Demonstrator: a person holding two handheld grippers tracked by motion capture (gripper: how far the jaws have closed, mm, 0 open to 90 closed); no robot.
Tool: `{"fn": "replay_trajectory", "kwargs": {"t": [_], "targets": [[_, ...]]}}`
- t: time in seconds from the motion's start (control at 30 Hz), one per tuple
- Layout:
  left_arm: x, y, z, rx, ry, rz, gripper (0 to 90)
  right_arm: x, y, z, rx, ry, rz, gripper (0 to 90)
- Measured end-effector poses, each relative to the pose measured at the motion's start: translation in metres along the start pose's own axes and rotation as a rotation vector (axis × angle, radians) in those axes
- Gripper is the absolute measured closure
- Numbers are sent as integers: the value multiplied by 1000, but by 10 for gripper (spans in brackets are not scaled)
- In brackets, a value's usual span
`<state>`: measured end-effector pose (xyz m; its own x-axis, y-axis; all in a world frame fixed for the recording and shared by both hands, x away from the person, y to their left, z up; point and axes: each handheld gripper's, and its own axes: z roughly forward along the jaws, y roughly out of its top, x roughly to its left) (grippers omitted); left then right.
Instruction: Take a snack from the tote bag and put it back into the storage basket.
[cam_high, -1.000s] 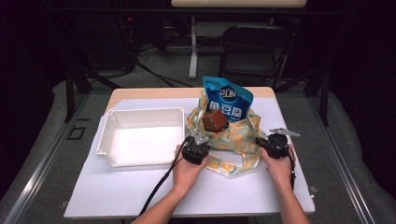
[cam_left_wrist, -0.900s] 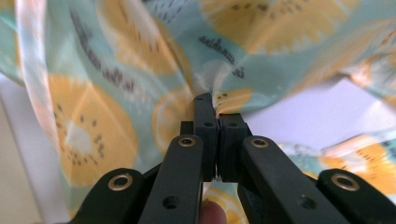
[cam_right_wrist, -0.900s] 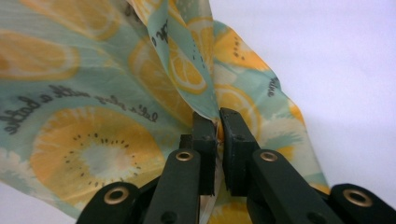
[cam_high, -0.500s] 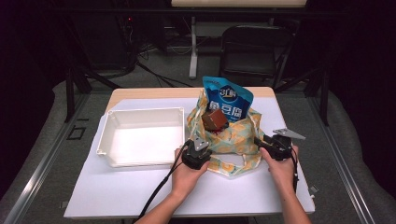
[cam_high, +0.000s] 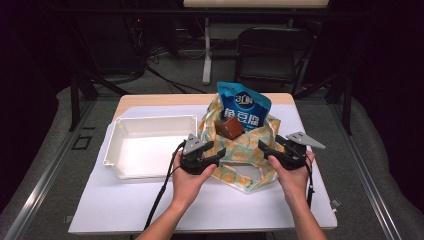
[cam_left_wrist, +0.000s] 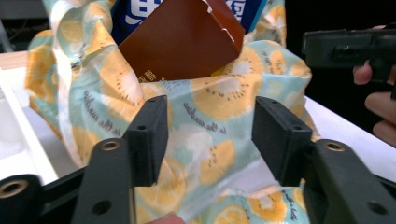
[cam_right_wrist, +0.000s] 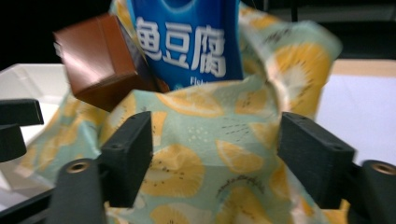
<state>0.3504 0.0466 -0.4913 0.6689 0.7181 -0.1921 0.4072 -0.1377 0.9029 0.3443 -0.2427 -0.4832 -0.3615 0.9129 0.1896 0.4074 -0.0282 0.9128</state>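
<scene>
Both grippers have lifted off the cloth bag's edges since a second ago, when each was pinched down on the fabric at the bag's near corners. The left gripper (cam_high: 216, 155) and the right gripper (cam_high: 266, 148) now hang just above and in front of the fruit-print bag (cam_high: 240, 165), and the jaws of both have just been opening. In each gripper view the 2 black jaws stand apart with the patterned fabric behind them, not pressed between the pads, so neither has hold of anything.

The bag sits on the white sheet covering the desk (cam_high: 125, 210), just to the right of the empty white tray (cam_high: 150, 142). Its mouth stands open, with a blue snack pouch (cam_high: 243, 106) upright inside and a brown box (cam_high: 230, 128) leaning at a tilt in front of the pouch.

I judge that the bag has been spread and released, so its mouth now holds open on its own. That likely clears the way to reach in for the box or the pouch, perhaps to move them to the tray.
</scene>
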Motion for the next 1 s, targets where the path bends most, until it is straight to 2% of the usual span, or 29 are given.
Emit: {"fn": "replay_trajectory", "kwargs": {"t": [0.1,0.17,0.2,0.3,0.33,0.4,0.53,0.67,0.77,0.83,1.0], "targets": [[-1,1,12,11,58,14,391,4,-6,13,37,-28,1,237],[1,-1,20,16,77,-9,360,5,-11,19,57,-46,-3,295],[1,-4,25,28,87,-15,356,6,-12,19,66,-53,-11,353],[2,-12,36,71,111,-21,366,4,-19,18,95,-73,-31,643],[2,-15,39,79,118,-17,385,2,-22,18,110,-68,-38,736],[1,-18,42,87,161,6,455,0,-28,18,132,-63,-57,846],[0,-19,43,86,214,44,634,-2,-32,19,159,-75,-58,900],[2,-22,46,120,209,47,879,-5,-38,21,183,-81,-40,900],[2,-27,49,139,209,38,900,-7,-40,23,210,-94,-30,900],[1,-32,54,163,206,38,900,-10,-42,26,244,-97,-24,900],[-1,-40,59,187,202,45,900,-18,-56,42,345,-106,3,900]]}}
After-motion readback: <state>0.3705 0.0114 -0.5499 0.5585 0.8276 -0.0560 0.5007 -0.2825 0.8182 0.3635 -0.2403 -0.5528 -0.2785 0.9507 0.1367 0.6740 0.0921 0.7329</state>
